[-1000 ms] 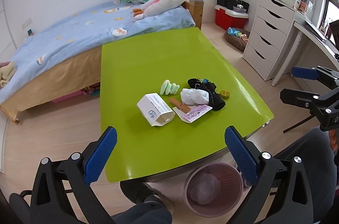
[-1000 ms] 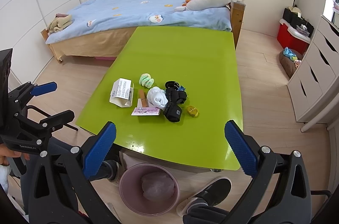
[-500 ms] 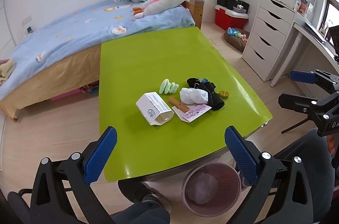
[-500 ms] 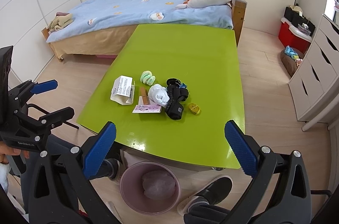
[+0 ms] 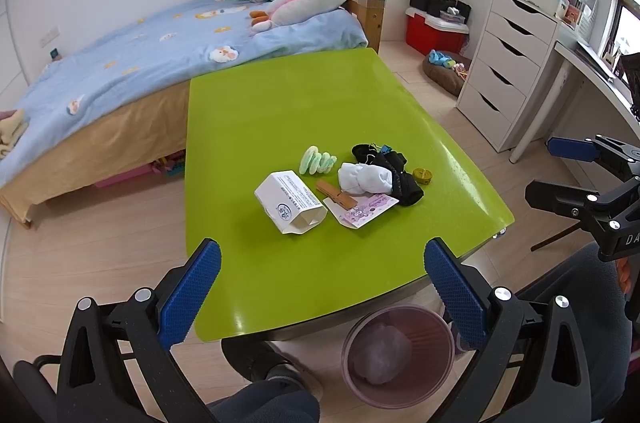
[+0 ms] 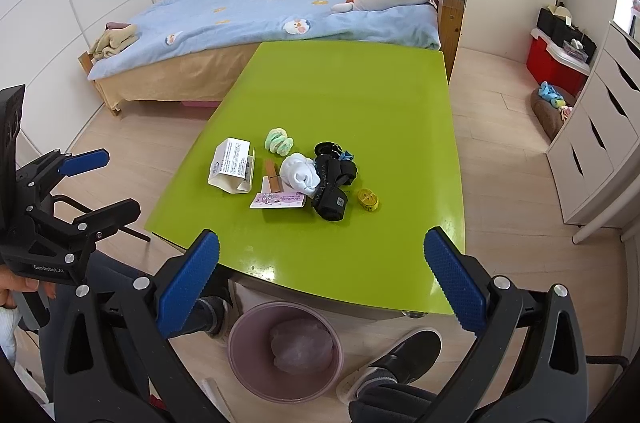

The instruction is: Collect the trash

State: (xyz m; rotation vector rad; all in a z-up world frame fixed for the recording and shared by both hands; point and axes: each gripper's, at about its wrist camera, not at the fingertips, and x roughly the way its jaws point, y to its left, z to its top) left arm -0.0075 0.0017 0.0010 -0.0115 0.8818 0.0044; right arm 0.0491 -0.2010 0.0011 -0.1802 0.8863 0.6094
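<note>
1. Hovering both grippers short of the green table, nothing held. Left gripper jaws wide apart; right gripper same.
2. Trash pile sits mid-table, fwd of both. Empty white carton lies on its side at the pile's left end, open mouth twd us.
3. Carton's long axis runs roughly near-far, angled a bit right in the left view.
4. We judge left gripper nearer: carton is almost dead ahead of it, but fwd-left for the right.
5. Pink wrapper and black sock suit the right side better.
6. Bin is on the floor below the near edge, btw both grippers.
</note>
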